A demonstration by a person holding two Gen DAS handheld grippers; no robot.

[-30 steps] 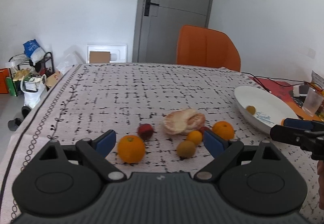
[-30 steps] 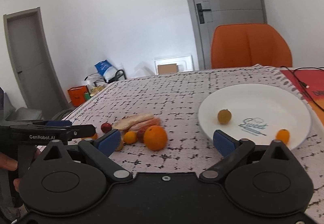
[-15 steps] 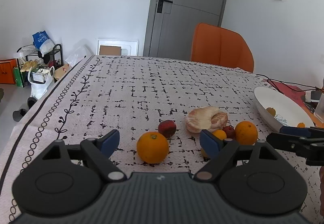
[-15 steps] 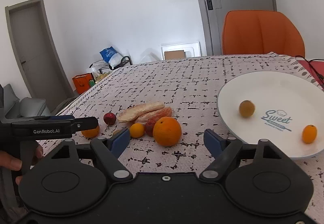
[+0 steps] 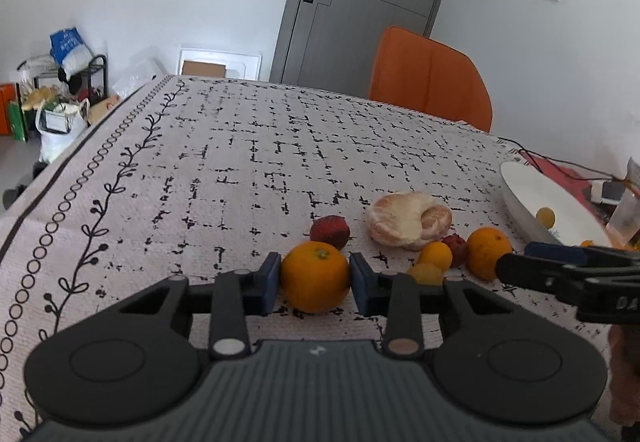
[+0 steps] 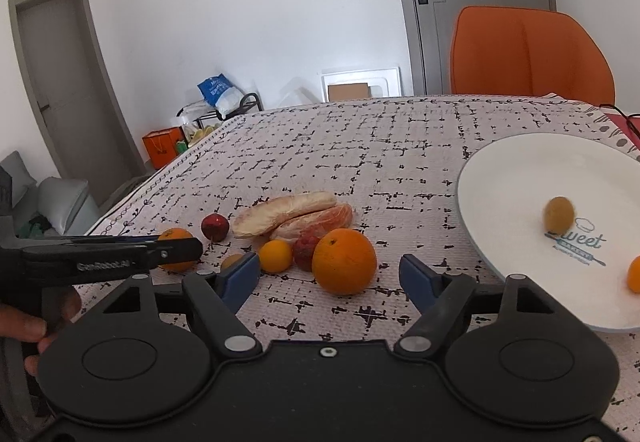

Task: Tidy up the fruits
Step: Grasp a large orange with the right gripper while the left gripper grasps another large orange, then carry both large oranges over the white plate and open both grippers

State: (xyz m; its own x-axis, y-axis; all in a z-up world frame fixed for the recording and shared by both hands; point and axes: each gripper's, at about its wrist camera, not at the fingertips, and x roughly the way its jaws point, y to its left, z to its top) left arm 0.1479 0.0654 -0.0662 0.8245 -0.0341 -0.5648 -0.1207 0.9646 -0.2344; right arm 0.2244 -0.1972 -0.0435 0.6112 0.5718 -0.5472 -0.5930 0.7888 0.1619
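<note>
My left gripper [image 5: 316,278] is closing on an orange [image 5: 315,276] that rests on the tablecloth, and both blue pads touch its sides. My right gripper [image 6: 330,274] is closing too. A second orange [image 6: 344,261] lies between its pads with a gap on each side. Between the oranges sit a peeled citrus [image 6: 292,216], two red fruits [image 6: 215,227] [image 6: 306,250], a small mandarin [image 6: 275,255] and a brownish fruit [image 6: 232,261]. The white plate [image 6: 520,170] to the right holds a brownish fruit [image 6: 559,214] and a small orange one [image 6: 634,274].
An orange chair [image 5: 430,78] stands behind the table's far edge. A glass [image 5: 626,214] and cables lie beyond the plate at the right. The table's left edge [image 5: 60,170] drops to the floor, with bags and a rack beyond it.
My left gripper came forward and down, and its wide jaws closed in onto the orange. My right gripper moved left toward the second orange and its jaws narrowed a little.
</note>
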